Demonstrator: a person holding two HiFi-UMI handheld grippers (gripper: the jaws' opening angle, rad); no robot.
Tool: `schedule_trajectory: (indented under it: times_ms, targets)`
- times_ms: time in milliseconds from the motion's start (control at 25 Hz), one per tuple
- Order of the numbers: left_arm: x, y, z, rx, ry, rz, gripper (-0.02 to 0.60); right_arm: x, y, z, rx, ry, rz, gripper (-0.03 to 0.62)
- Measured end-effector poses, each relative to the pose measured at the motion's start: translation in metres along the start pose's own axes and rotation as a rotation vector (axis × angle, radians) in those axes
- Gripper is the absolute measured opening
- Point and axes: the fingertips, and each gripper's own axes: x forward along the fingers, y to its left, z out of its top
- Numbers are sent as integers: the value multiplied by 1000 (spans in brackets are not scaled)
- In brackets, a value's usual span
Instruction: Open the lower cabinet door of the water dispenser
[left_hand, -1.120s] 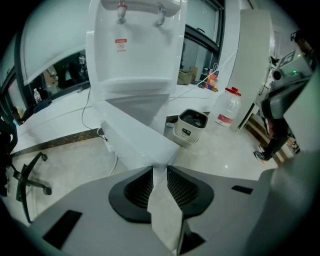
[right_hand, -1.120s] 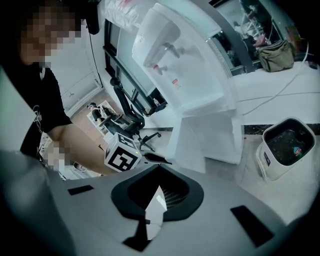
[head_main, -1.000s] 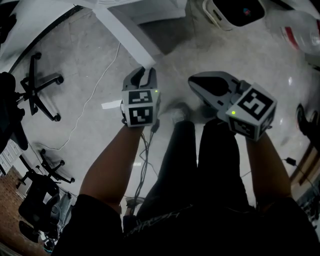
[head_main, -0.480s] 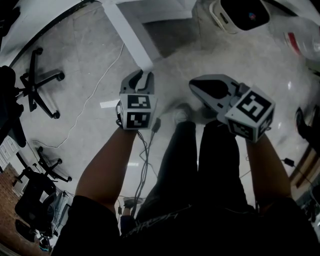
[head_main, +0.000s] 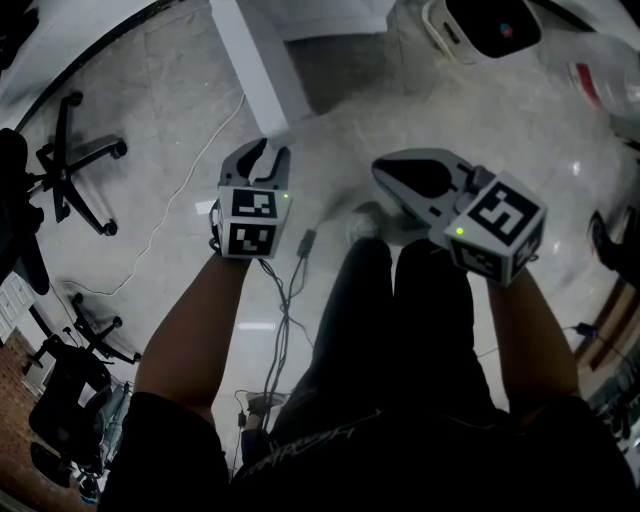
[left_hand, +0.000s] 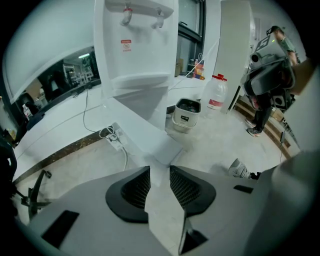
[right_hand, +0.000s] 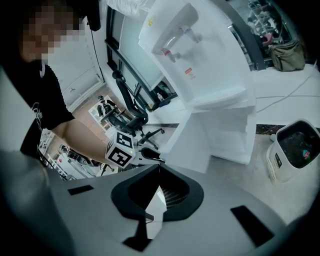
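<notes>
Left gripper fingers have just been spreading, empty, at the swung-out cabinet door, apparently a release; right gripper fingers pressed together.

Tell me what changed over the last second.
In the head view the left hand-held gripper slid left, away from the right hand-held gripper, and its jaws have just been opening, with nothing clamped between them. The white cabinet door stays swung open; the right hand-held gripper barely shifted.

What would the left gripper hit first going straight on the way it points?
Probably the open cabinet door, just ahead of the left gripper; its jaws have just been opening, nothing clearly between them.
</notes>
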Motion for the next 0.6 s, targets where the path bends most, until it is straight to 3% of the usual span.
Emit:
schedule_trajectory:
  times_ms: [600]
  targets:
    - [-13, 36, -26, 89, 50, 32, 121, 4, 4, -8, 21, 20, -4, 12]
